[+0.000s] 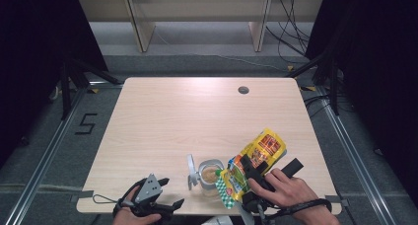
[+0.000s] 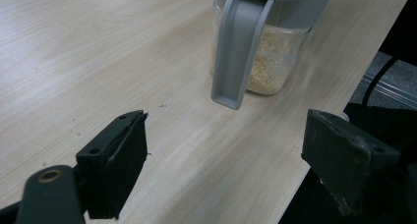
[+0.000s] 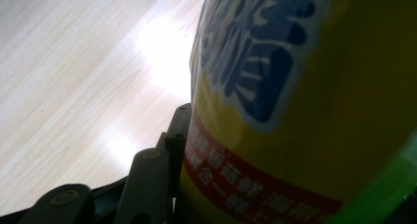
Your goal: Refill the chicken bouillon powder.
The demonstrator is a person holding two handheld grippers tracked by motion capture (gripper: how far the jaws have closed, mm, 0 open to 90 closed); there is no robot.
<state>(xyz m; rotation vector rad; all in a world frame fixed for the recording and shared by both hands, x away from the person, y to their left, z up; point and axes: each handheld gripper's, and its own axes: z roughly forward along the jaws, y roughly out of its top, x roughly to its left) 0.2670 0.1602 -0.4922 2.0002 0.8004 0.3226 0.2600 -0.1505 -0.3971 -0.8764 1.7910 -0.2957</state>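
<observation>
I hold two claws, and each one has its own job now. My right claw (image 1: pixel 248 171) is closed on a yellow bag (image 1: pixel 254 162); in the right gripper view one black jaw presses flat on the printed side of the bag, and the other jaw is hidden behind it. The bag is tilted, with its lower corner hanging just above the open mouth of the jar (image 1: pixel 210 176), so I judge that I am pouring the powder from the bag into the jar. I think the tilt is the reason for this grip: the bag is soft, and I need to pinch it in the middle to guide the corner. The jar stands upright near the front edge of the table (image 1: pixel 162 116), between my two hands, and it already has some pale crumbs at the bottom (image 2: pixel 268 62). Its grey lid (image 2: pixel 238 49) is flipped open and hangs down on the side that faces my left claw (image 2: pixel 226 153). The left claw waits beside the jar with its jaws wide apart and nothing between them, perhaps ready to steady the jar or to close the lid. I count one bag, one jar with one lid, two claws and one table.
</observation>
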